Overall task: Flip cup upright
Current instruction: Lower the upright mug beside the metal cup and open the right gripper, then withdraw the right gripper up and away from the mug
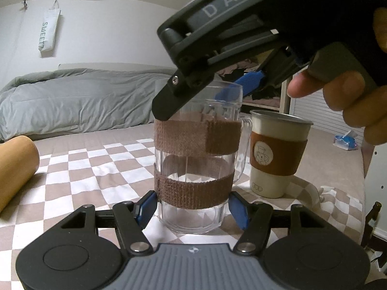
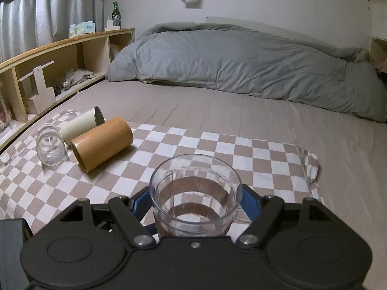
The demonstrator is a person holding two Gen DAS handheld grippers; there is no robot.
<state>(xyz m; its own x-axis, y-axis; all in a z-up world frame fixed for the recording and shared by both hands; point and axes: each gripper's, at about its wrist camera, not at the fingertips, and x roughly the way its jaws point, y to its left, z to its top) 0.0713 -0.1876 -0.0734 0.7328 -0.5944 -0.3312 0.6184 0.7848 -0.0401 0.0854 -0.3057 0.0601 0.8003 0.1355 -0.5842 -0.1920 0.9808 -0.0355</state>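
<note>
A clear plastic mug [image 1: 193, 159] with two brown fabric bands and a side handle stands upright on the checkered cloth [image 1: 79, 174]. My left gripper [image 1: 192, 205] has its blue pads on either side of the mug's base, close to the wall. My right gripper [image 2: 196, 203] comes from above and is shut on the mug's rim; its black finger [image 1: 167, 104] lies outside the wall and its blue pad [image 1: 249, 82] shows behind it. In the right wrist view I look down into the mug [image 2: 196, 193].
A cream metal cup with a brown sleeve [image 1: 275, 154] stands upright just right of the mug. A tan cylinder cup [image 2: 101, 142], a cream cup [image 2: 82, 123] and a clear glass [image 2: 50, 147] lie on their sides at the left. A grey duvet [image 2: 241, 60] lies behind.
</note>
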